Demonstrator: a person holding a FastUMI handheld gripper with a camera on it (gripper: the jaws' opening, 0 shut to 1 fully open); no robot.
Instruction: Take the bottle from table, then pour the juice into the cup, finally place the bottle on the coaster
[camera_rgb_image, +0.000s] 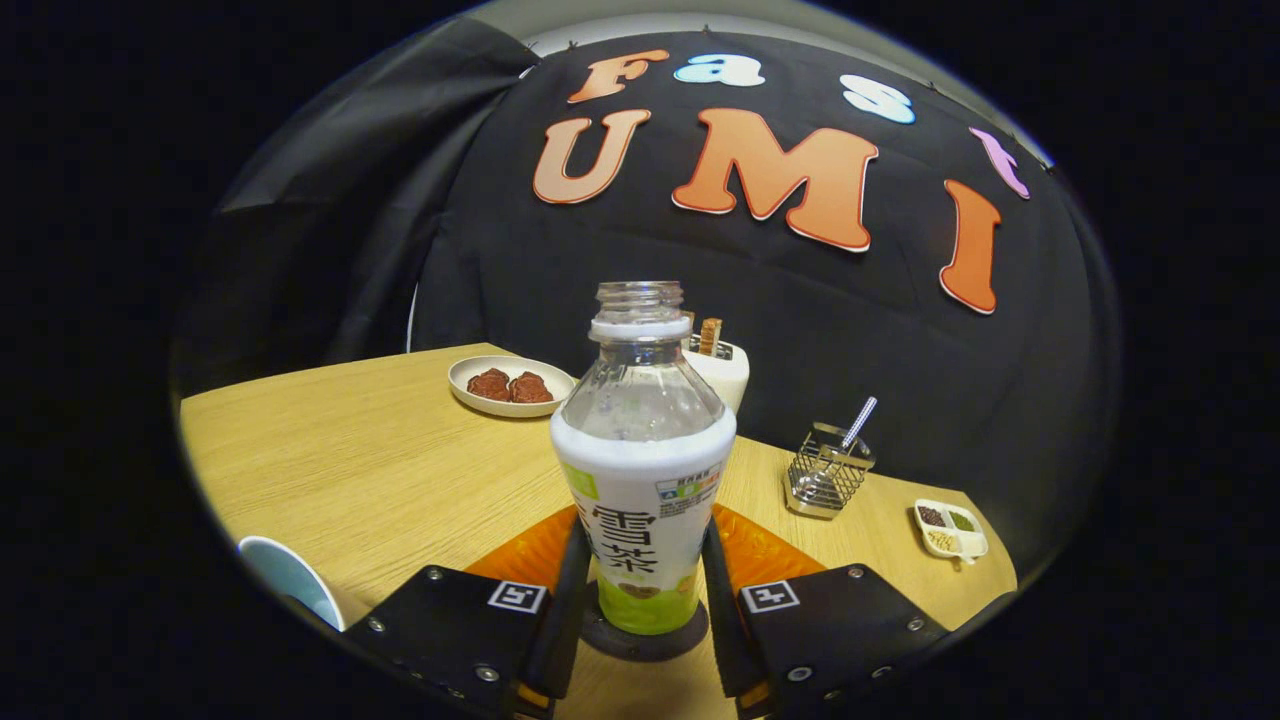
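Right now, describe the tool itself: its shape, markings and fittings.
The tool has two broad, flat black blocks. Each carries a square black-and-white marker near its inner corner, and round silver screws dot their faces. A slim upright finger stands at each block's inner edge.

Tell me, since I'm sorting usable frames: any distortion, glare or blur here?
Gripper view: fisheye bends the table edge; the bottle between the tool fingers is sharp, faint glare on its clear neck; the cup beside them is cropped.

The bottle (640, 440) label (640, 530) bears large characters, claw (641, 535) clasping it.
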